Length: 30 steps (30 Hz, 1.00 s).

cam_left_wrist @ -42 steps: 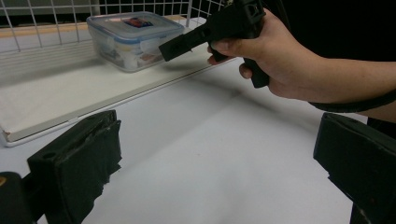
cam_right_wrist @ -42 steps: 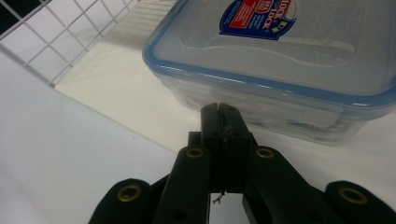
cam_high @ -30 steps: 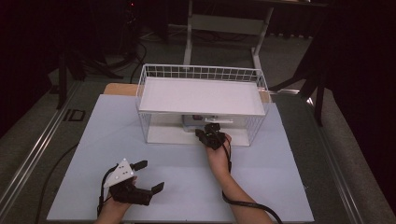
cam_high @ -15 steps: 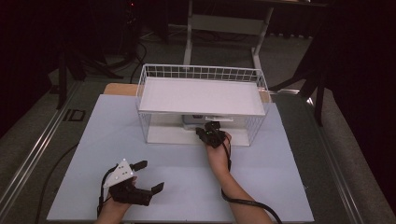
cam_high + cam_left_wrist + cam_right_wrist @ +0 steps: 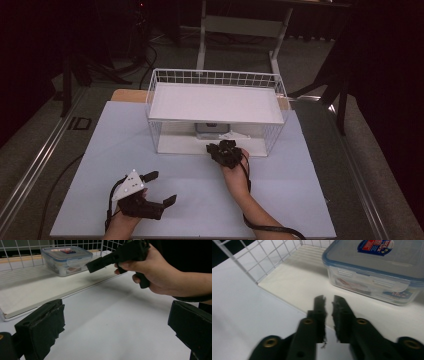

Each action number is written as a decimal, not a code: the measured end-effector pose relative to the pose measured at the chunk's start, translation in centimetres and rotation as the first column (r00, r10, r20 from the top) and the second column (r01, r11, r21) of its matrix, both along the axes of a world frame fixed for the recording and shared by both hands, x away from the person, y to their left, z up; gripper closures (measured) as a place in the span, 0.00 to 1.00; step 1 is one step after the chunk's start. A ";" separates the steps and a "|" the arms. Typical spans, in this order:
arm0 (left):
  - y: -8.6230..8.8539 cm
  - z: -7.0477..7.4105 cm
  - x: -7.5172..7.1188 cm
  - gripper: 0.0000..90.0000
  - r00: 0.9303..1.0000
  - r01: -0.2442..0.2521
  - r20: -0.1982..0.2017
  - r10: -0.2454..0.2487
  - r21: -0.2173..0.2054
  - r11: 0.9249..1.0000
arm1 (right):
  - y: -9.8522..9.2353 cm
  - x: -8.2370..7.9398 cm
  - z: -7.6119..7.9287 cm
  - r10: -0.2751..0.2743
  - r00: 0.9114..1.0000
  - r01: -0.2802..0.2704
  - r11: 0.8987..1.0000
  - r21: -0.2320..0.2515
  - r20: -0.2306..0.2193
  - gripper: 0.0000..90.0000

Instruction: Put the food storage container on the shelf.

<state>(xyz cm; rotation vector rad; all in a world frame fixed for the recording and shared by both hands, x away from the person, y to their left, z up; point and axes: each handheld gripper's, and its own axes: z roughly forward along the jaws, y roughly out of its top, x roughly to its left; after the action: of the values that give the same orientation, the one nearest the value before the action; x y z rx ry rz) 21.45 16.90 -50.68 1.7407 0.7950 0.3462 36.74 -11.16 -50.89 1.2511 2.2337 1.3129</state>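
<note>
A clear food box with a blue-rimmed lid stands on the lower white board of a wire rack. In the high view the box sits under the rack's top board. My right gripper points at the box from just outside the board's front edge. Its jaws have just been opening and stand a narrow gap apart, with nothing between them. That gripper is at the rack's front. My left gripper rests near the table's front edge, open wide and empty; the left gripper view also shows the box.
The rack's white wire sides enclose the lower board on the left and at the back. The white table surface stretches around the rack. The right hand with its gripper crosses the top of the left gripper view.
The right hand has drawn back slightly from the rack's front toward the person. The left gripper has stayed where it was.
</note>
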 end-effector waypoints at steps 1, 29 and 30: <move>0.0 0.0 0.0 0.02 1.000 0.000 0.000 0.000 0.000 1.000 | -0.1 -0.2 0.1 0.002 1.000 -0.002 1.000 0.003 0.002 0.85; 0.2 0.1 -0.2 0.02 1.000 -0.019 0.005 0.019 0.006 1.000 | -5.0 -6.6 2.3 0.122 0.983 -0.135 0.987 0.084 0.138 0.18; 0.3 0.1 -0.2 0.02 1.000 -0.018 0.004 0.018 0.004 1.000 | -5.2 -6.7 2.2 0.127 0.981 -0.140 0.987 0.079 0.149 0.19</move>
<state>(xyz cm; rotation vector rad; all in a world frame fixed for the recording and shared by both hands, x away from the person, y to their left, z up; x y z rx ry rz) 21.28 17.17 -50.55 1.7369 0.8081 0.3636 30.04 -16.41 -48.65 1.0126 2.2124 1.5162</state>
